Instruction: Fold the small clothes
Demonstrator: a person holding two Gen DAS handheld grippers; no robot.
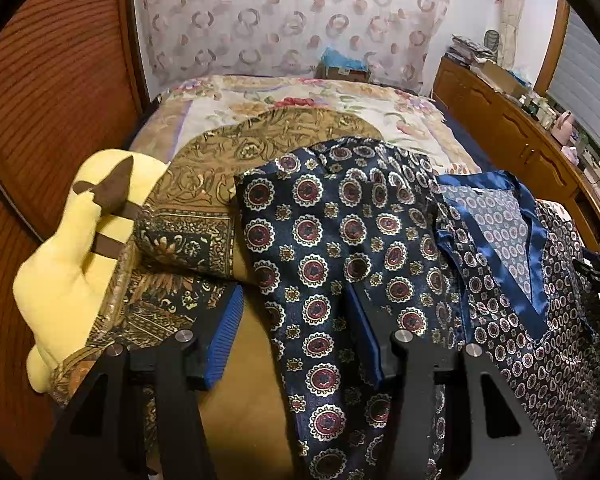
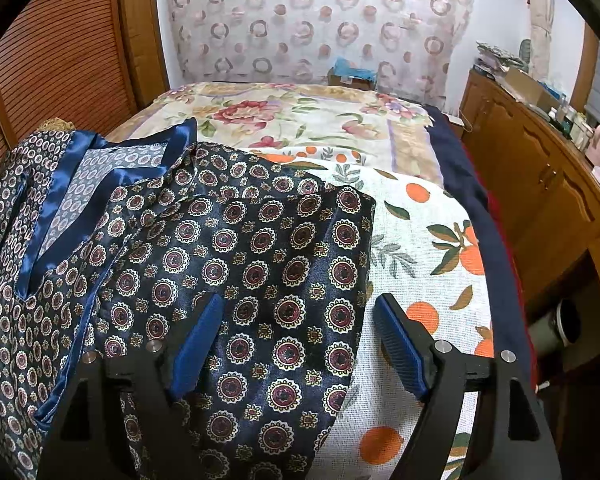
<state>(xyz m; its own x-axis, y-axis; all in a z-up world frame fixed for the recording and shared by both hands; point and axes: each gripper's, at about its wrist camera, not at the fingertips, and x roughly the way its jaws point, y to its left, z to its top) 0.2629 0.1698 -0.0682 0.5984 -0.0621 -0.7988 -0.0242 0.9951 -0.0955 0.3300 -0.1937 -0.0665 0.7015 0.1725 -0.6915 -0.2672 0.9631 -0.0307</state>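
The left gripper [image 1: 296,332] hangs over the sleeve [image 1: 320,280] of a navy patterned shirt [image 1: 500,300], its blue pads standing apart on either side of the cloth, not pressing it. The right gripper [image 2: 296,344] is spread wide over the shirt's other sleeve [image 2: 260,272]; one pad rests over the cloth, the other sits past the sleeve's edge above an orange-print sheet [image 2: 420,240], gripping nothing. The shirt lies spread on the bed, its shiny blue collar [image 1: 496,240] turned open. Beside the shirt on the left gripper's side lies a gold-brown patterned cloth [image 1: 204,184], and beyond that a yellow plush toy [image 1: 68,272]. Behind the shirt spreads a floral blanket [image 2: 292,120].
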